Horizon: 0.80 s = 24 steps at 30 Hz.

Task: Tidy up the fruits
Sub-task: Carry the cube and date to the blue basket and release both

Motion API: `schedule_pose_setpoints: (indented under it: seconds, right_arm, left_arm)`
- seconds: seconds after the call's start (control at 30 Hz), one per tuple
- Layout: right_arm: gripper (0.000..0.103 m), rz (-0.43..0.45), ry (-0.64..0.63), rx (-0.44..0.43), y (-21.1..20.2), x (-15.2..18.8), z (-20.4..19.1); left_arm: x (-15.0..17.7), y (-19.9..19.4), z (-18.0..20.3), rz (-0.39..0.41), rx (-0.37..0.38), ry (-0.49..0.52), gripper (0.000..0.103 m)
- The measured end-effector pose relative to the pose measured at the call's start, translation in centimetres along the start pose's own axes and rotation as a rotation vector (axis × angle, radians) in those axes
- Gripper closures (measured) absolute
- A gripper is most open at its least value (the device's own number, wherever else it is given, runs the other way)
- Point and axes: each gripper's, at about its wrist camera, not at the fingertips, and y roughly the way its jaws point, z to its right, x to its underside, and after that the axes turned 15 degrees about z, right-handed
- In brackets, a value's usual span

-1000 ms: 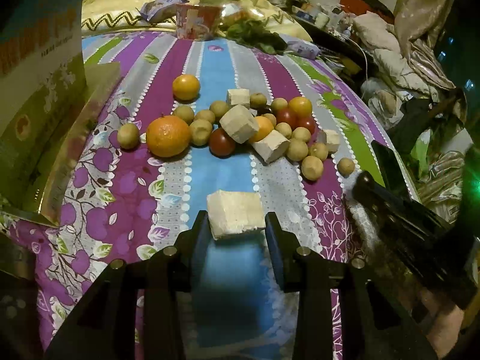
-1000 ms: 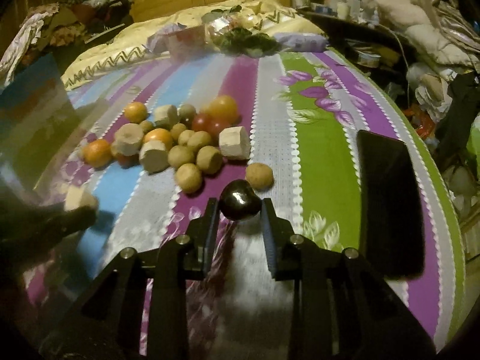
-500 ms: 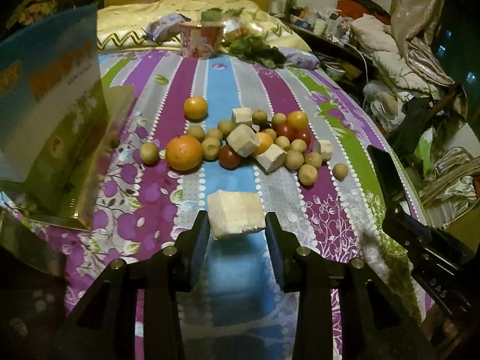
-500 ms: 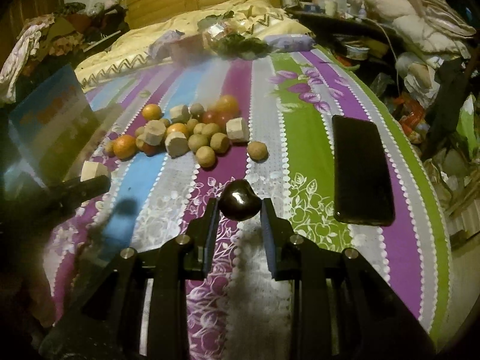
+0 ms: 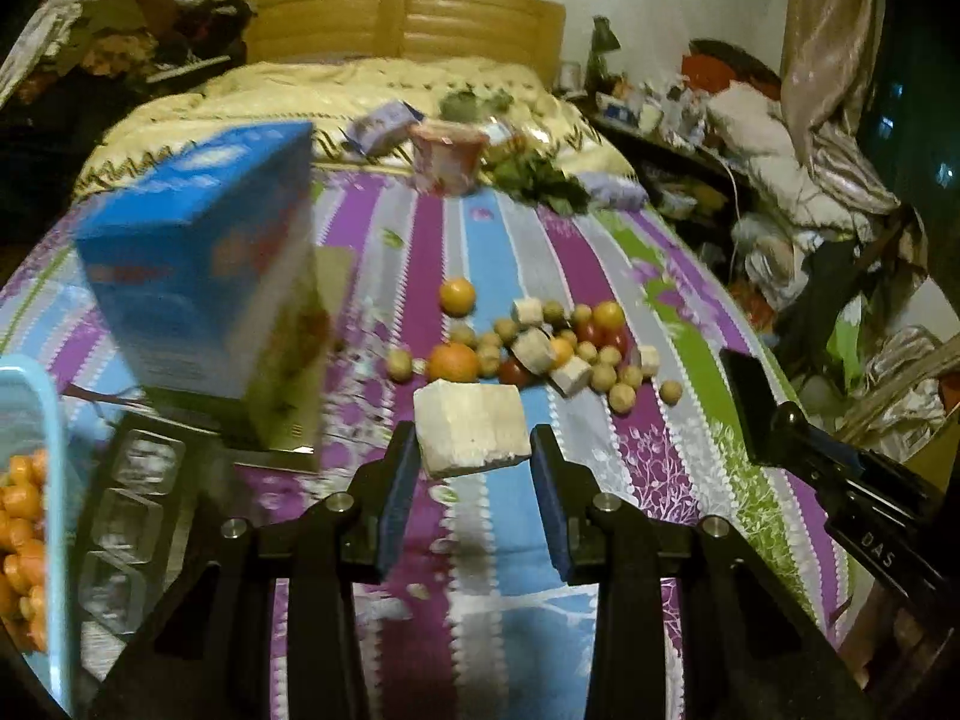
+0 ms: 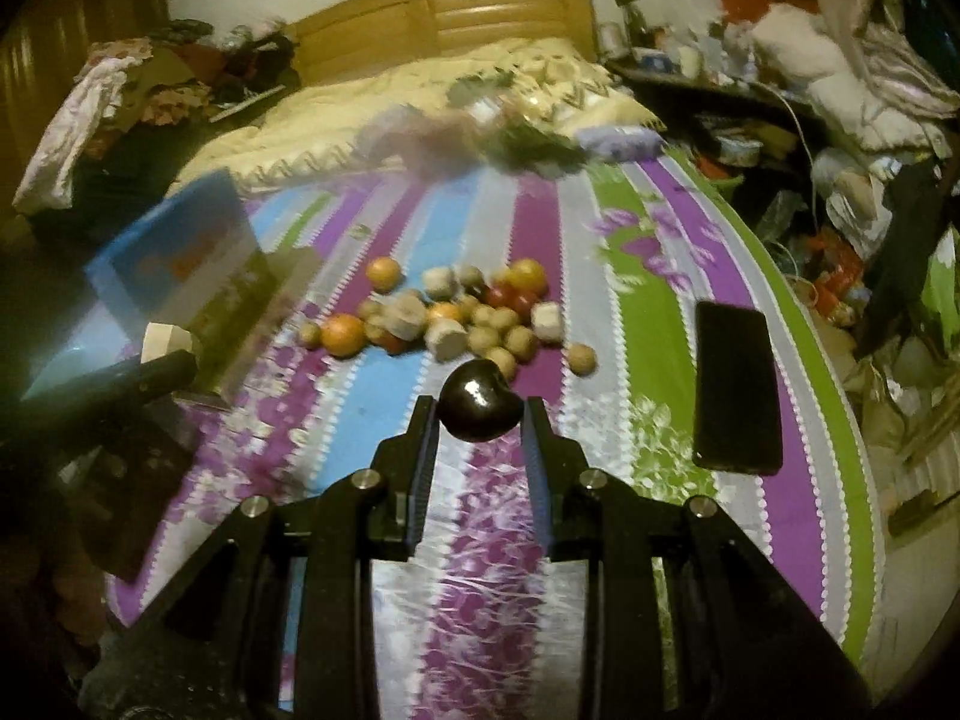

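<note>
My left gripper [image 5: 472,456] is shut on a pale cream chunk of cut fruit [image 5: 471,427], held above the striped bedspread [image 5: 498,546]. My right gripper [image 6: 479,423] is shut on a dark glossy fruit [image 6: 479,409], also held above the bed. A pile of fruit [image 5: 540,348] lies mid-bed: oranges, small tan round fruits, red ones and pale cut chunks; it also shows in the right wrist view [image 6: 456,315]. A light blue basket [image 5: 36,480] with small orange fruits sits at the far left.
A blue carton [image 5: 204,276] stands left of the pile. A clear compartment tray [image 5: 126,516] lies beside the basket. A black phone [image 6: 735,384] lies on the green stripe at right. Packets and greens [image 5: 528,174] sit further back. Clutter lines the bed's right side.
Both grippers have pulled back and up from the fruit pile, still holding their pieces. The left view has swung left, bringing the blue basket and clear tray into view.
</note>
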Motion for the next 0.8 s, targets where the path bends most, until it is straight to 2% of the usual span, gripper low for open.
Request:
schedule_pose_setpoints:
  seconds: [0.3,0.53,0.8]
  right_arm:
    - [0.075,0.046,-0.035,-0.105,-1.5,-3.3,-5.7]
    - [0.075,0.057,-0.074,-0.199,-1.7,-5.2,-10.6]
    - [0.074,0.028,-0.115,-0.324,-1.4,-6.8,-17.0]
  left_arm:
    - [-2.6,-5.7,-4.7,0.069,-0.069,-0.034,0.064]
    - [-4.0,-10.2,-10.2,0.119,-0.164,-0.087,0.064]
    - [-4.7,-14.8,-17.2,0.153,-0.284,-0.160,0.064]
